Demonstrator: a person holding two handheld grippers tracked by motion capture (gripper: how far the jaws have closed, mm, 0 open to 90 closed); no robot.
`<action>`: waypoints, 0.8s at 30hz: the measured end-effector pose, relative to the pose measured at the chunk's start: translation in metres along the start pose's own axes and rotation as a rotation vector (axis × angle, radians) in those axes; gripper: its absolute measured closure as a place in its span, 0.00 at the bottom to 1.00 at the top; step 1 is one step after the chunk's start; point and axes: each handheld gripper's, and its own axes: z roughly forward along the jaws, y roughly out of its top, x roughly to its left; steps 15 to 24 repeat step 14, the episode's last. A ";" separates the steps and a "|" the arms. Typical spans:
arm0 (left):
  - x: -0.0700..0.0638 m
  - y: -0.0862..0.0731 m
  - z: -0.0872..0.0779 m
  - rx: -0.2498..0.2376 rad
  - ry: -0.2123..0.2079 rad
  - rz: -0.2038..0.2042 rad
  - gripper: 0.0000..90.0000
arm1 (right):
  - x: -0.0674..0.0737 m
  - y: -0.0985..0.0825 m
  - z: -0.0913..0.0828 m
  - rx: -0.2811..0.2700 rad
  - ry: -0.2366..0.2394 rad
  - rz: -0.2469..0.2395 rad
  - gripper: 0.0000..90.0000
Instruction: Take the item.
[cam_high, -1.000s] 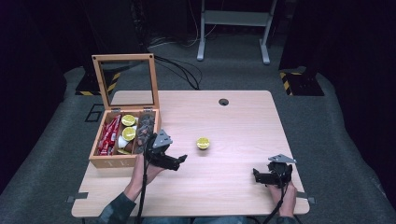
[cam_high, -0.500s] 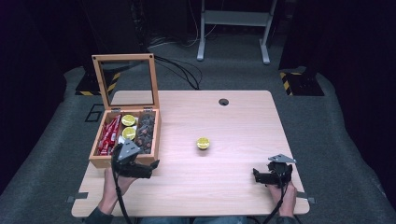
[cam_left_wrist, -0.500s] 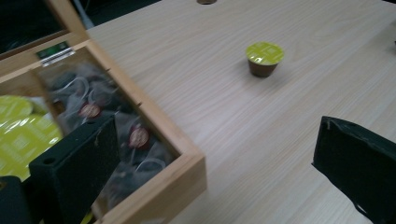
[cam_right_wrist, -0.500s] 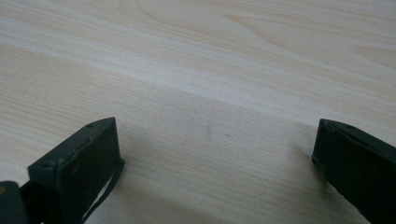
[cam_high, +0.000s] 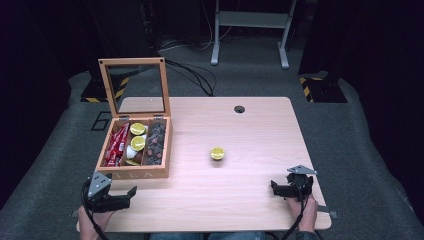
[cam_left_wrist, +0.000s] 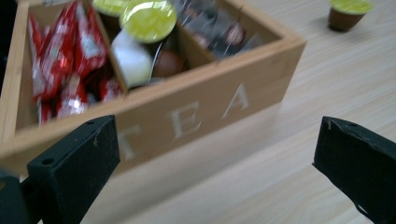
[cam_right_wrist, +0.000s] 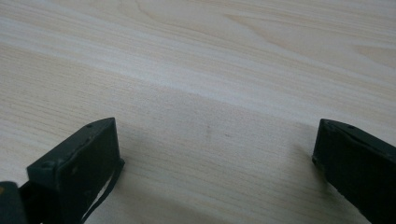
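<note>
At the left of the table (cam_high: 260, 130) stands a wooden tea box (cam_high: 134, 172) with its glass-paned lid (cam_high: 134, 87) raised upright behind it. The box has three compartments: the left one holds red sachets (cam_high: 116, 145), the middle one holds yellow-lidded capsules (cam_high: 137, 136) with a white capsule among them, and the right one holds dark wrapped packets (cam_high: 156, 142). In the left gripper view the box front reads "TEA" and the same red sachets (cam_left_wrist: 65, 60) and a yellow-lidded capsule (cam_left_wrist: 147, 19) show inside. The left gripper (cam_high: 131, 194) lies just before the box's front, near the table's near left corner, its jaws spread wide with nothing between them; they have just been opening. A lone yellow-lidded capsule (cam_high: 217, 153) stands upright on the bare wood near the table's middle, well apart from the box. The right gripper (cam_high: 274, 187) rests at the near right edge, jaws wide and empty.
</note>
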 end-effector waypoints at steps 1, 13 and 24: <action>0.002 -0.005 0.000 0.008 0.008 -0.010 0.00 | 0.000 0.000 0.000 0.000 0.000 0.000 0.00; 0.030 -0.052 0.013 0.122 0.050 -0.082 0.00 | 0.000 0.000 0.000 -0.003 -0.007 0.000 0.00; 0.031 -0.054 0.014 0.137 0.042 -0.088 0.00 | 0.000 0.000 0.000 -0.003 -0.007 -0.001 0.00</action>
